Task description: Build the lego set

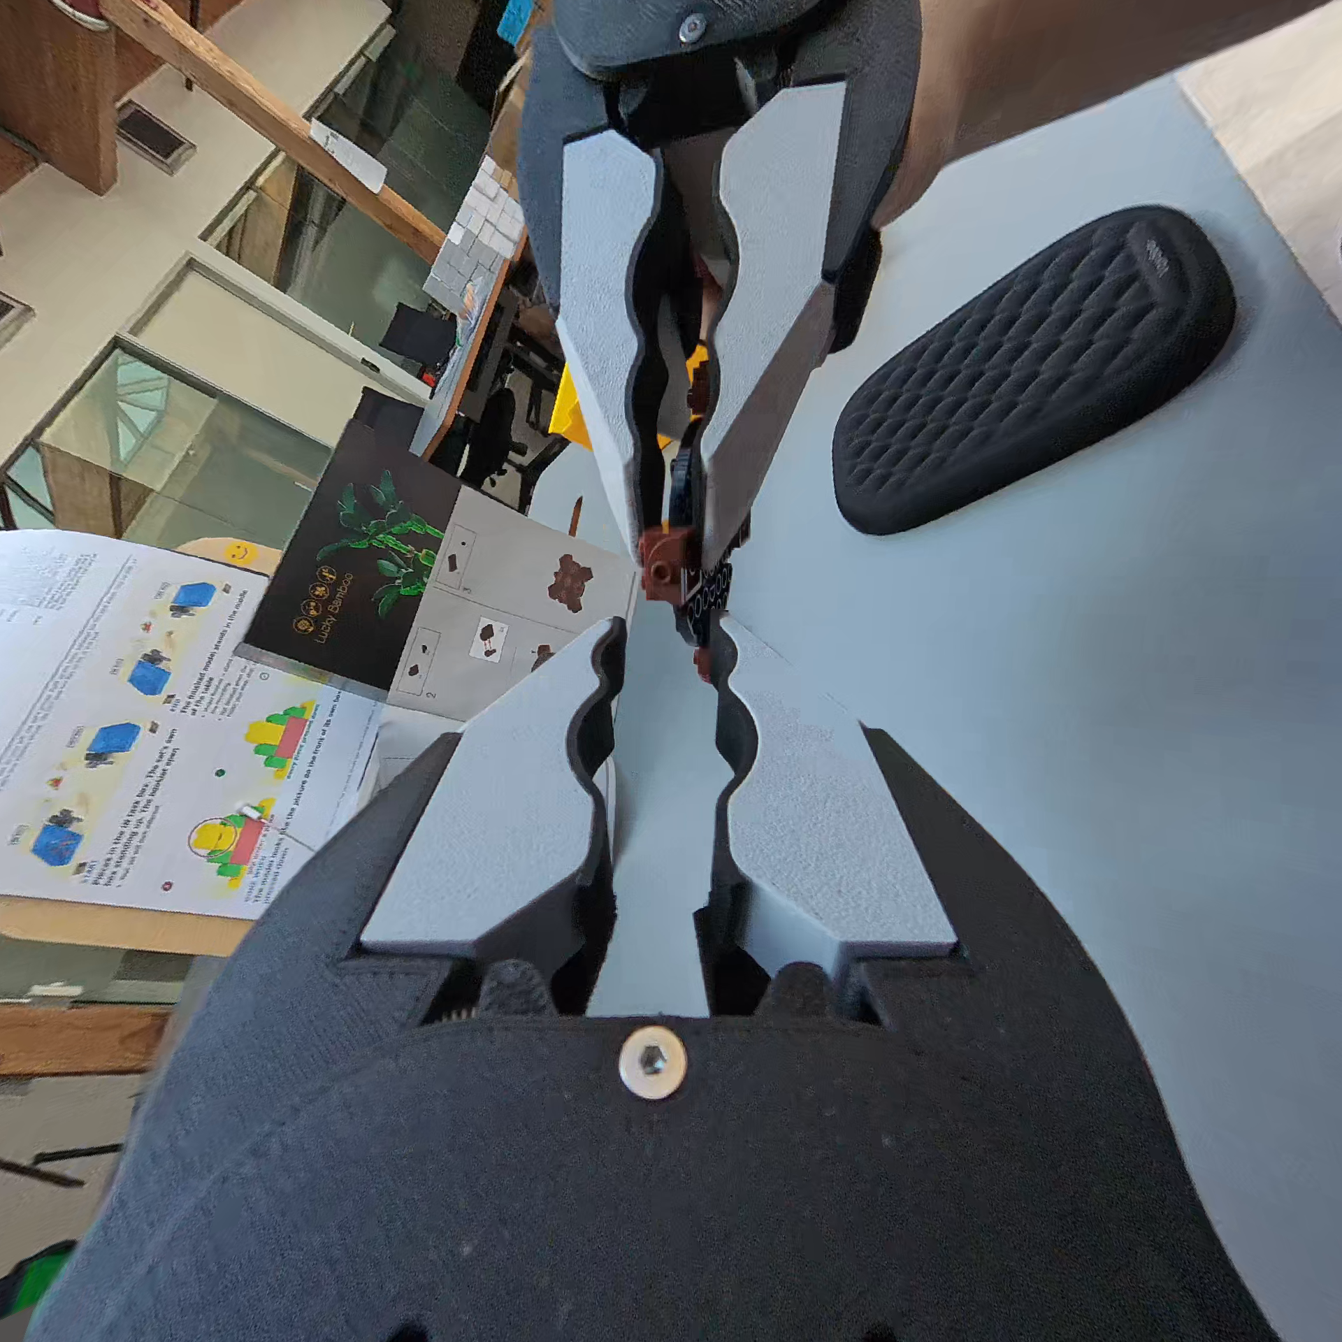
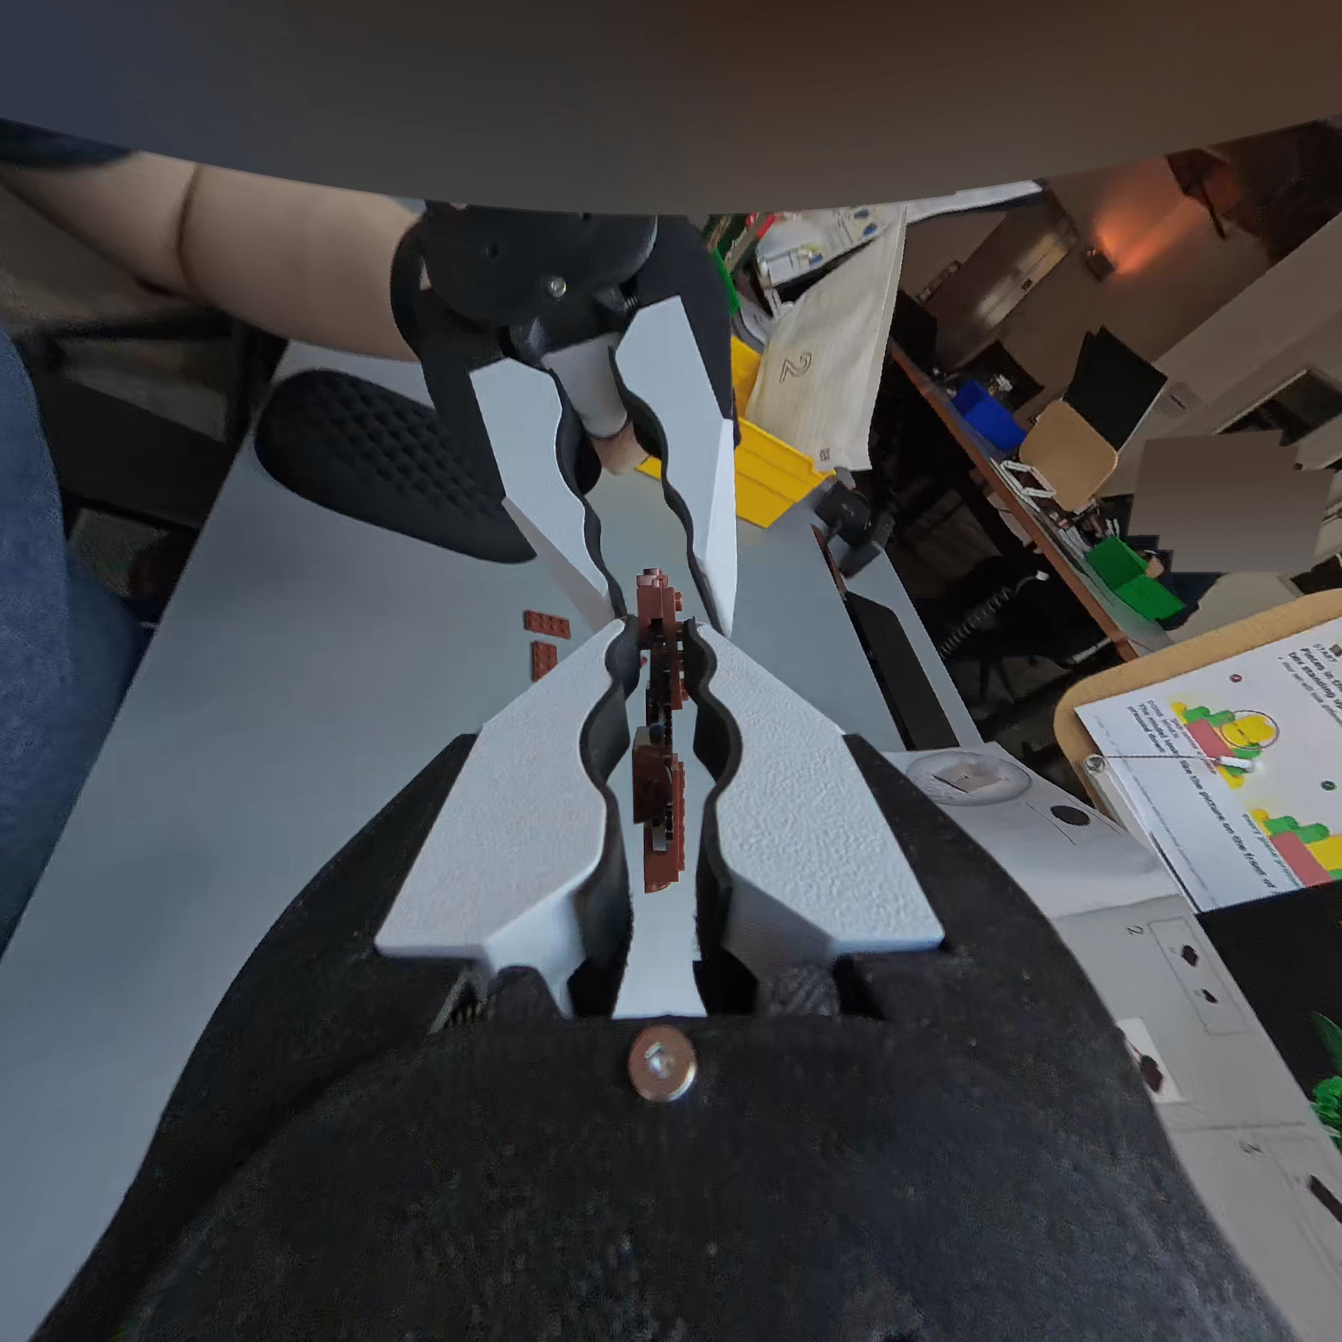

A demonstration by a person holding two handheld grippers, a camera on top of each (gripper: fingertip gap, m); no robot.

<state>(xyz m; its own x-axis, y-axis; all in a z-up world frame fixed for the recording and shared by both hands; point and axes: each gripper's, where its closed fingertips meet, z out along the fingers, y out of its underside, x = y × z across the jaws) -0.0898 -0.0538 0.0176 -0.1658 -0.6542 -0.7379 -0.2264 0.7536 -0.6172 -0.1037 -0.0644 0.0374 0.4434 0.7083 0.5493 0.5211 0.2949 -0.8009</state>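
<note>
surface: pale grey table (image 1: 1017, 726), office behind
right gripper (image 2: 657, 639): clamped on brown-black lego assembly (image 2: 661, 784)
left gripper (image 1: 672, 632): tips apart, facing it
risk: my squeeze could pop plates loose

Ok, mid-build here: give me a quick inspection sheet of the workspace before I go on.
Surface: pale grey table, mostly bare.
Job's things: brown-and-black lego assembly held off the table; two loose brown plates lying flat; instruction booklet open at the table's edge.
Clutter: black wrist rest; printed sheet on a board; yellow bin.
Grippers: right tool shut on the assembly; left tool slightly open at the assembly's end, its tips at the right tool's tips.
Cables: nothing seen.
Surroundings: office desks, glass partitions, a person's forearm.
</note>
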